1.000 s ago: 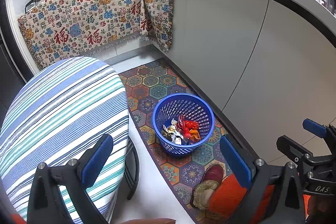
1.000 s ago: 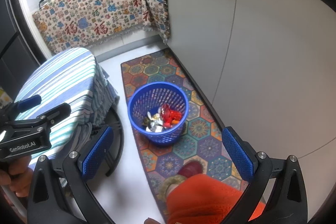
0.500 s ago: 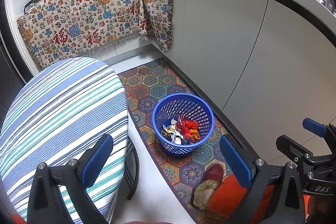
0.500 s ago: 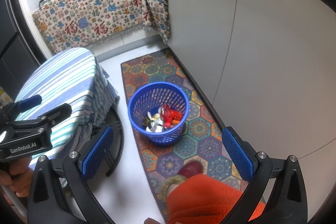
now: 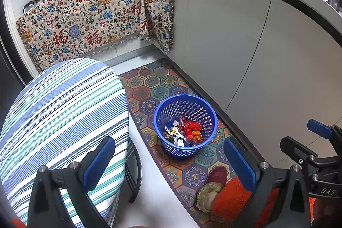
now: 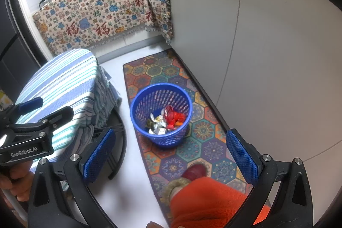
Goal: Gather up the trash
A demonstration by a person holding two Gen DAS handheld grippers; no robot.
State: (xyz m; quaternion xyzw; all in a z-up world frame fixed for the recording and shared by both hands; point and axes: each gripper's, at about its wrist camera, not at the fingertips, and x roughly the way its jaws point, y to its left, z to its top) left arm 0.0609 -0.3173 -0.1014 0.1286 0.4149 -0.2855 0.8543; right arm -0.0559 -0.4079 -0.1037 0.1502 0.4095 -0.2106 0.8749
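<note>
Wrappers (image 5: 183,131) — individually indistinct; basket (image 5: 185,151) floor hidden beneath them.

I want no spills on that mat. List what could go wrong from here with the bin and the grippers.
1. The blue basket stands on the patterned mat close to the person's slippered foot; a step forward could tip it and scatter the wrappers.
2. The left gripper and right gripper are both open and empty, high above the basket; anything dropped from there might miss.
</note>
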